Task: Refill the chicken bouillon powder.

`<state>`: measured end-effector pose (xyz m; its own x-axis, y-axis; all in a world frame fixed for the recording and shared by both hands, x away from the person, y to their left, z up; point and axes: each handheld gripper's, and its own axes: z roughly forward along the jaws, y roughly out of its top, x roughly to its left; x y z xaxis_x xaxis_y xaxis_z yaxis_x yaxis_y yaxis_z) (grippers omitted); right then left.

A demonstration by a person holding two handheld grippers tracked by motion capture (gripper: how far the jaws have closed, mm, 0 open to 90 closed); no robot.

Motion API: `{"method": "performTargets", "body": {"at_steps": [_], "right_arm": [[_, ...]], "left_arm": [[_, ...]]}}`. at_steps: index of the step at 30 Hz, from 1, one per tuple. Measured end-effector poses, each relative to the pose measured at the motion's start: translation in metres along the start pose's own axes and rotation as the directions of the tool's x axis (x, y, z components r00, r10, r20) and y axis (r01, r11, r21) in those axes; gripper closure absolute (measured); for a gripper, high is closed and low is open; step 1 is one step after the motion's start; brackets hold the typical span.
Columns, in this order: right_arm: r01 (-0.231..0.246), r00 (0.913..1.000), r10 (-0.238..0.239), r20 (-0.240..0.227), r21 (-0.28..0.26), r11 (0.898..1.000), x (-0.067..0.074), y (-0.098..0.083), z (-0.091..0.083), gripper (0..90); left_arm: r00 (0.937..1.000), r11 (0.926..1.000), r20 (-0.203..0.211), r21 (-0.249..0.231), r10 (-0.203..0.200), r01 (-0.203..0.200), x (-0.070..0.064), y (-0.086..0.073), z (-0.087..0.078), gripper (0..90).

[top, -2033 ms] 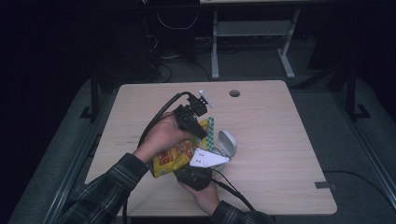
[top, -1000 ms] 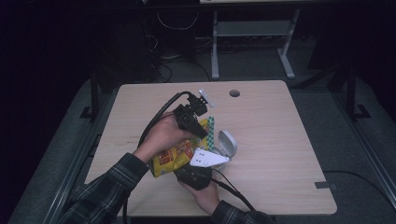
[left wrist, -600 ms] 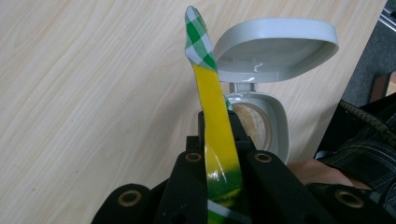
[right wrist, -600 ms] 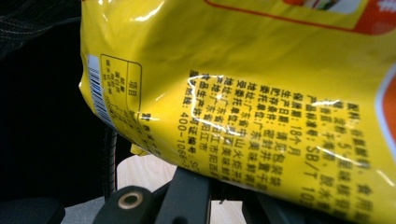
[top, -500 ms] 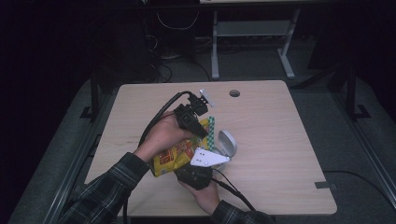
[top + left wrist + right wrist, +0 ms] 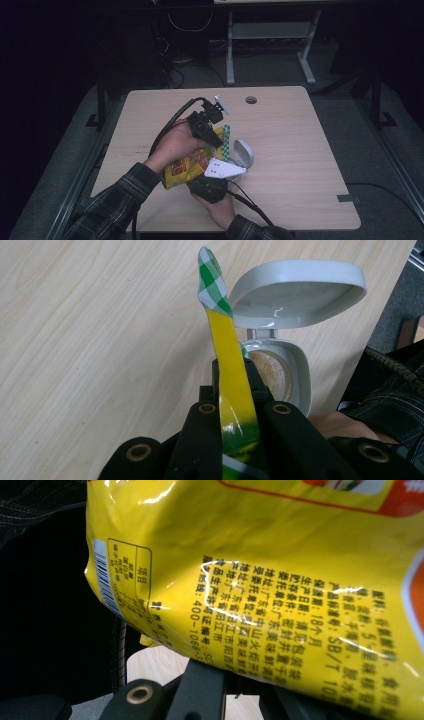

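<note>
Two grippers holding a yellow snack bag above the worktop

The left gripper (image 6: 216, 137) has its fingers clamped on the bag's (image 6: 192, 165) checked top seam (image 6: 212, 282); the right gripper (image 6: 212, 181) has its fingers closed on the bag's near end; the bag hangs between them, near the middle of the worktop (image 6: 300, 150); a grey hinged container (image 6: 242, 152) lies open just right of it.

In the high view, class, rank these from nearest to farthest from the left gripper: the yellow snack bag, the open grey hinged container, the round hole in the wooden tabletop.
1. Yellow snack bag: clamped in the left gripper.
2. Grey hinged container: just right, nearer the person.
3. Round hole: far edge, to the right.
</note>
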<state>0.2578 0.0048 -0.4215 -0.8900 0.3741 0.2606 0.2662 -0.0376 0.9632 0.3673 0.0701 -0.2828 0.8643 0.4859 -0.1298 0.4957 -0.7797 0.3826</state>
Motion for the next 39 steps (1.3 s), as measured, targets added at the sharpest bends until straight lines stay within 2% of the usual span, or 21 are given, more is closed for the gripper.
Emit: {"method": "performTargets", "body": {"at_steps": [15,39], "right_arm": [[-0.002,1.0,0.002,0.0,-0.006,1.0,-0.0004,0.0019,-0.001,90.0],[-0.019,0.9998,0.019,-0.002,-0.022,1.0,-0.0025,0.0033,-0.0022,90.0]], "left_arm": [[1.0,1.0,-0.004,-0.003,-0.003,0.003,-0.0014,0.0027,-0.0011,89.8],[0.9998,0.9993,-0.012,0.034,0.014,-0.014,-0.0013,0.0093,0.0007,89.8]]}}
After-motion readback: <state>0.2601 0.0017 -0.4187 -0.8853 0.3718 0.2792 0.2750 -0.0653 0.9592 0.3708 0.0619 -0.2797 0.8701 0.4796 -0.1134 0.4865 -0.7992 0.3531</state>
